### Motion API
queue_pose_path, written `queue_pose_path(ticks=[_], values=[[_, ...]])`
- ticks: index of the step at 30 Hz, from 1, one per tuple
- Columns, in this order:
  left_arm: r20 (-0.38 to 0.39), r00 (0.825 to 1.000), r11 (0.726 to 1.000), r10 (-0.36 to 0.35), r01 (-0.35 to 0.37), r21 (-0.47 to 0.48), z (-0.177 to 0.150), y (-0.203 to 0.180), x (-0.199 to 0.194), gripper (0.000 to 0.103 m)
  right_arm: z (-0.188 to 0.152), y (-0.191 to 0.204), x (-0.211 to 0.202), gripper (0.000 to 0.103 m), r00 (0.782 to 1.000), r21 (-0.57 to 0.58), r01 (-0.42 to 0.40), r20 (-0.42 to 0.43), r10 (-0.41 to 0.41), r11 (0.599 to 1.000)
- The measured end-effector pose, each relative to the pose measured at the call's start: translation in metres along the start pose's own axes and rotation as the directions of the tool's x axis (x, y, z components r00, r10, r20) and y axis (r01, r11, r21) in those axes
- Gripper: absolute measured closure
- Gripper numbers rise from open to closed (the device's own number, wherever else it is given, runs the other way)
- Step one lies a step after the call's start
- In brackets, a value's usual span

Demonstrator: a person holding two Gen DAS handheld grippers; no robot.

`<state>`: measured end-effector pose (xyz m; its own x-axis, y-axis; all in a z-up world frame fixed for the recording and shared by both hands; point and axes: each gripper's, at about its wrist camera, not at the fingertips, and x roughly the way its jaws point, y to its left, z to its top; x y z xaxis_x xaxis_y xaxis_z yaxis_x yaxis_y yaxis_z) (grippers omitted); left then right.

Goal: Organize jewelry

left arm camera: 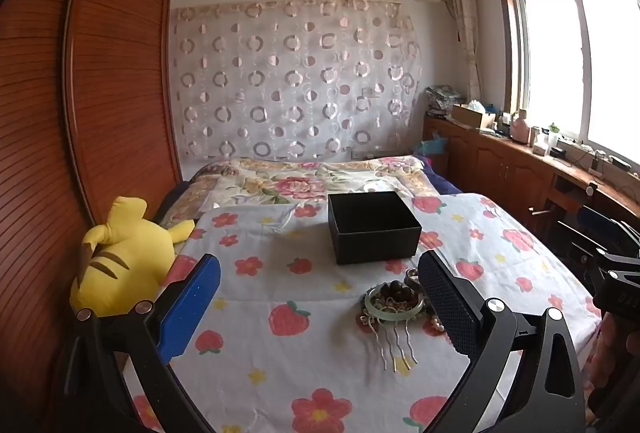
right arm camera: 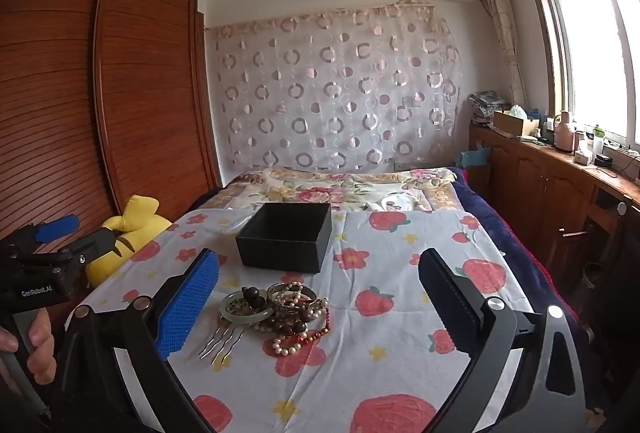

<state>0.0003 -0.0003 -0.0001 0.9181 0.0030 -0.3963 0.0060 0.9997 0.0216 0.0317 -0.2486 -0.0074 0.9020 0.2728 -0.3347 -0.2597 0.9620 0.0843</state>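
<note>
"GenRobot.AI" on left gripper (right arm camera: 56, 229) body

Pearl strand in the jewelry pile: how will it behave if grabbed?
The pearl strand is probably floppy: it lies in loose curves. It is tangled with red beads and dark wooden beads, so lifting may drag neighbours. Round glossy beads may slip.

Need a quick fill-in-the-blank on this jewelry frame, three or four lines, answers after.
1. The black box on the bedspread has no lid and its inside looks ____.
2. The jewelry pile lies on the side of the box ____ the cameras.
3. The yellow plush toy lies at the bed's ____ edge.
4. Both the left gripper and the right gripper have their jaws ____.

Answers: empty; nearer; left; open
</note>
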Motion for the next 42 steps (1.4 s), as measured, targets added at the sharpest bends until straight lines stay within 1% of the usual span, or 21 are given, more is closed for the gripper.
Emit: queue_pose_path(ticks=[38, 42], values=[[0.011, 1.0, 1.0, 0.002, -0.002, -0.005, 0.0002, 0.0, -0.0001, 0.007, -0.0007, 0.0017, -0.0009, 0.002, 1.0, 0.001, -0.003, 0.006, 0.003, 1.0], [0.006, 1.0, 1.0, 0.001, -0.001, -0.007, 0.0059, -0.0064, -0.0003, 0.007, -0.0008, 0.0015, -0.0009, 0.002, 1.0, 0.002, -0.003, 0.005, 0.003, 1.0]])
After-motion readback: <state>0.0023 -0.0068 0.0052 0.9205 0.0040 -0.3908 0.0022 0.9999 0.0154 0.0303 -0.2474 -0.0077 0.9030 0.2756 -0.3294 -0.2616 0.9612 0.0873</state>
